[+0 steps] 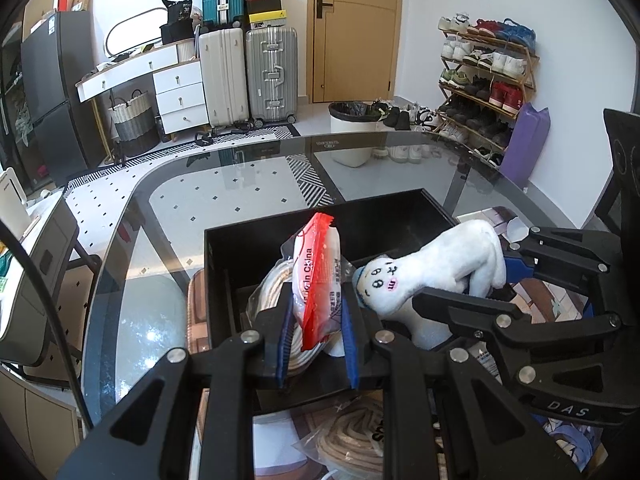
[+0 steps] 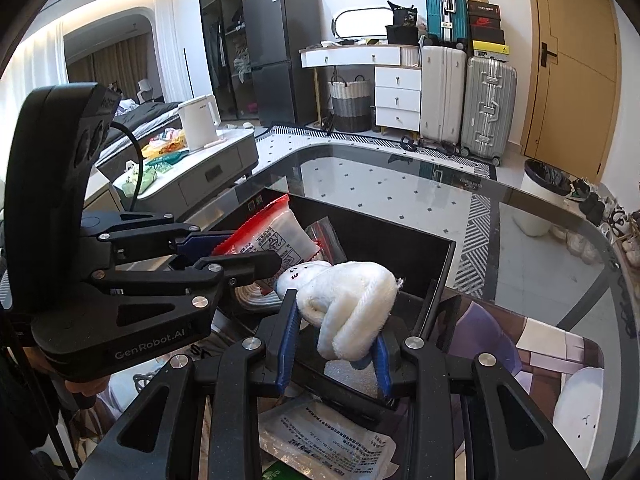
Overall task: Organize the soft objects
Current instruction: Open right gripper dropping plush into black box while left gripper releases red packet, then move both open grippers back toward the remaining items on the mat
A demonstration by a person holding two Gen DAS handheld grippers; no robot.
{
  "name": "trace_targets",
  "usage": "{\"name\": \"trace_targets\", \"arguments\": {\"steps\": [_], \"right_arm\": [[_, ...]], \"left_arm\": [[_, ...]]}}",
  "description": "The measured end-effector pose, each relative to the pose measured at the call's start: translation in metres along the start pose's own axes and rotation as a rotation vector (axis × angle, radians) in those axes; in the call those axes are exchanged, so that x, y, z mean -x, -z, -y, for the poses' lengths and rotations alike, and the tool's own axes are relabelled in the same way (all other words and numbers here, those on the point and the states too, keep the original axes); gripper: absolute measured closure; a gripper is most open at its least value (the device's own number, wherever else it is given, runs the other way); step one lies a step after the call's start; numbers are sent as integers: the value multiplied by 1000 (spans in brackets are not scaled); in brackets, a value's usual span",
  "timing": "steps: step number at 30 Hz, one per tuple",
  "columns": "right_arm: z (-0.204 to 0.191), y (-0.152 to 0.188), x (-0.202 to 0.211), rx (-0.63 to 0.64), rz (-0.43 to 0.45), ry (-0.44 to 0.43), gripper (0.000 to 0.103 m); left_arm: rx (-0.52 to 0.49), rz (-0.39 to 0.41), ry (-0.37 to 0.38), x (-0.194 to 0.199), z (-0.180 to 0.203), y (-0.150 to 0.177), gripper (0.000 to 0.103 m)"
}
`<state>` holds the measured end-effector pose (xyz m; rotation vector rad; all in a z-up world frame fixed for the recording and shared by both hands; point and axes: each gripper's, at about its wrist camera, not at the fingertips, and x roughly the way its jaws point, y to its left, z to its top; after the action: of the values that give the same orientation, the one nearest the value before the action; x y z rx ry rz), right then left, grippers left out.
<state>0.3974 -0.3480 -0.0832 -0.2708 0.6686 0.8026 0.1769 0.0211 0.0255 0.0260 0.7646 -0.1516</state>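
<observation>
My left gripper (image 1: 318,300) is shut on a red-and-white plastic packet (image 1: 318,264), which stands upright between the blue pads over the black box (image 1: 384,216). Under the packet, a bagged coil of pale rope (image 1: 272,284) lies inside the box. My right gripper (image 2: 336,320) is shut on a white plush toy (image 2: 352,296) with a drawn face, held above the box's near side. In the left wrist view the plush toy (image 1: 440,268) and the right gripper (image 1: 486,284) are at the right. In the right wrist view the left gripper (image 2: 252,250) and its packet (image 2: 276,232) are at the left.
The box stands on a glass table (image 1: 240,184) with a printed mat (image 2: 540,340) beside it. Another bagged rope coil (image 1: 352,436) and a flat white sachet (image 2: 328,440) lie near the table's front edge. A white bin (image 1: 352,120) stands on the floor beyond.
</observation>
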Motion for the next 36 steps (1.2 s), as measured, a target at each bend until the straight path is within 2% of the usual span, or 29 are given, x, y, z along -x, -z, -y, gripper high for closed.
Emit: {"name": "trace_targets", "arguments": {"steps": [13,14,17,19,21,26,28,30,33,36], "right_arm": [[-1,-2,-13,21,-28,15,71],[0,-2,-13,22,-29,17,69],[1,-1,-11,31,-24,49,55],[0,0,-8,39,-11,52,44],[-1,0,-3,41,1,50,36],[1,2,15,35,41,85,19],[5,3,23,22,57,94,9],[11,5,34,-8,79,90,2],[17,8,47,-41,95,78,1],[22,13,58,-66,92,71,1]], "left_arm": [[-5,-17,-12,-7,1,4,83],[-5,-18,-12,-7,1,4,83],[-2,-21,-16,-8,1,4,80],[6,-23,-22,-7,-2,3,72],[8,-19,-26,-5,-3,3,59],[11,-7,-14,5,-1,1,49],[10,-9,-19,9,1,-1,44],[8,-6,-20,12,2,-1,30],[11,28,-51,22,4,-1,10],[24,54,-47,31,4,-1,3]]}}
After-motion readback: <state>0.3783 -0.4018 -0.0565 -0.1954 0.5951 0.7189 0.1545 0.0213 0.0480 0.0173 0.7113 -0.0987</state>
